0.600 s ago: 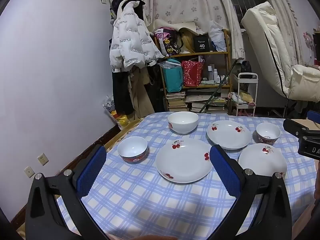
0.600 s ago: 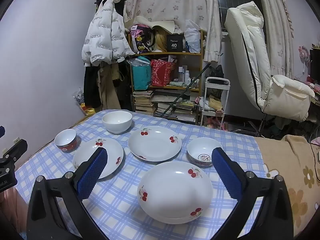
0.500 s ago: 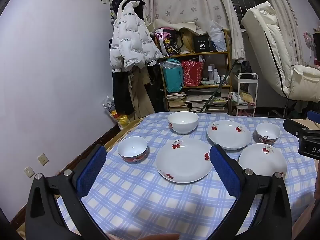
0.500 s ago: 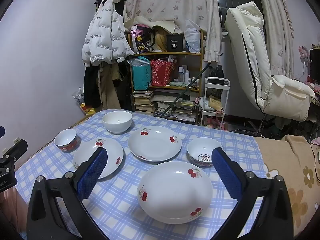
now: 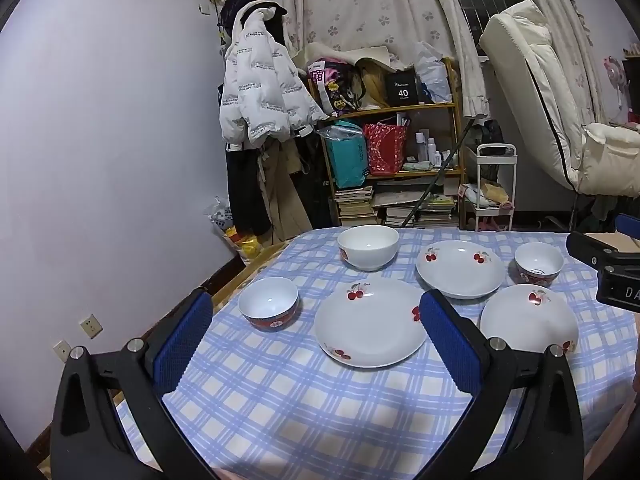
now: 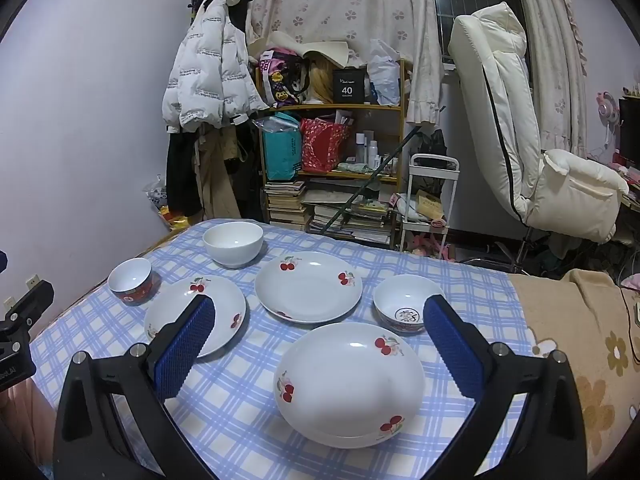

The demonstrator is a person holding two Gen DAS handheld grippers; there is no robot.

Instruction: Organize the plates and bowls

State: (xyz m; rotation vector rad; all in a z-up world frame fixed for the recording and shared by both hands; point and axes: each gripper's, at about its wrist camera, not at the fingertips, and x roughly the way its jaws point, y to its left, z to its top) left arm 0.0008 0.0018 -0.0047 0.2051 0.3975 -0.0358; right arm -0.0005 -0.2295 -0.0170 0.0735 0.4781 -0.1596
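I hold my left hand-held gripper point(image 5: 316, 334) and right hand-held gripper point(image 6: 318, 342) spread wide and empty above the tabletop point(image 6: 240, 412), since nothing is stacked: three plates point(image 6: 349, 378) and three bowls point(image 6: 233, 243) lie apart, the nearest plate before my right.

I see bare checked cloth along the table's near edge point(image 5: 320, 412), free for passing; farther in, three plates point(image 6: 348, 380) and three bowls point(image 6: 233, 243) crowd it, with narrow gaps.
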